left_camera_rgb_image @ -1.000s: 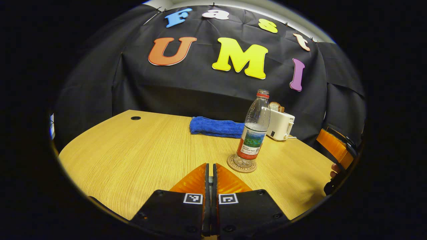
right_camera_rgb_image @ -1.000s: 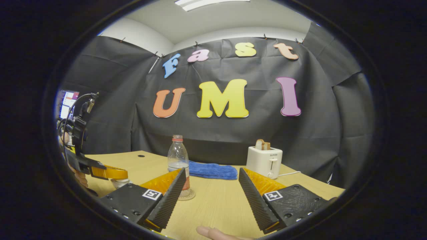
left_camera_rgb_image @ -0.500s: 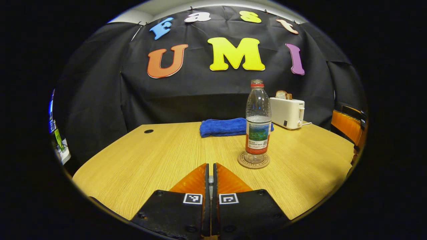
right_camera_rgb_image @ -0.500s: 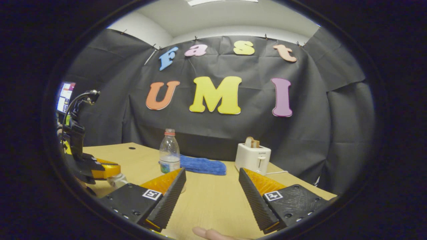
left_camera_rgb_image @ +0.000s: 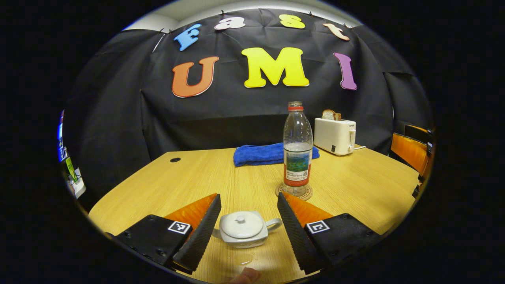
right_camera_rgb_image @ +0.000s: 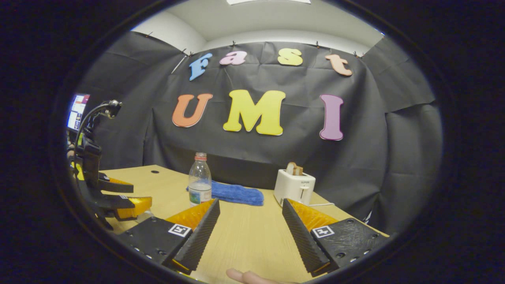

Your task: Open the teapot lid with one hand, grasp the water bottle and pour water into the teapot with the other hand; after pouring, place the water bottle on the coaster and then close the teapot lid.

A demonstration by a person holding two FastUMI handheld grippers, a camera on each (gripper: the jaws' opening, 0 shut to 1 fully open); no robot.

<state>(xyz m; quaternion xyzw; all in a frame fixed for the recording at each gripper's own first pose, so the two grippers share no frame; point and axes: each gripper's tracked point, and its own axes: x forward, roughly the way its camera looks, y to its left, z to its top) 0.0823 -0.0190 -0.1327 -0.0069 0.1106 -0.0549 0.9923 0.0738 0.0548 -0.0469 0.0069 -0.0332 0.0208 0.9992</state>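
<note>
— What does the left gripper view give you of the room?

— A light wooden table [left_camera_rgb_image: 197, 177] in front of a black cloth wall. On it, a small white teapot [left_camera_rgb_image: 242, 229] sits close to the camera with its lid [left_camera_rgb_image: 241, 224] on. Farther back, a water bottle [left_camera_rgb_image: 297, 150] stands upright on a round coaster [left_camera_rgb_image: 294, 192], partly filled and uncapped as far as I can tell. Behind it lie a folded blue towel [left_camera_rgb_image: 262, 154] and a white toaster [left_camera_rgb_image: 334, 135] with bread in its slot.

— And the tongs there?

— The left gripper [left_camera_rgb_image: 247, 217] is spread wide. The teapot lies between its two fingers, and neither finger touches it. A fingertip [left_camera_rgb_image: 246, 275] of the person peeks in at the bottom edge.

— Now the right gripper view?

— Same table [right_camera_rgb_image: 252, 240], seen from farther right. The bottle [right_camera_rgb_image: 199, 179], towel [right_camera_rgb_image: 236, 194] and toaster [right_camera_rgb_image: 294, 185] stand beyond the fingers. Here you can see the left gripper [right_camera_rgb_image: 130, 195] from outside, at the left edge, jaws apart. The teapot itself I cannot make out clearly; it is mostly hidden near that gripper.

— The right tongs?

— The right gripper [right_camera_rgb_image: 251, 221] is wide open too, holding nothing, with bare table between its fingers. A finger [right_camera_rgb_image: 246, 277] of the person shows at the bottom.
</note>
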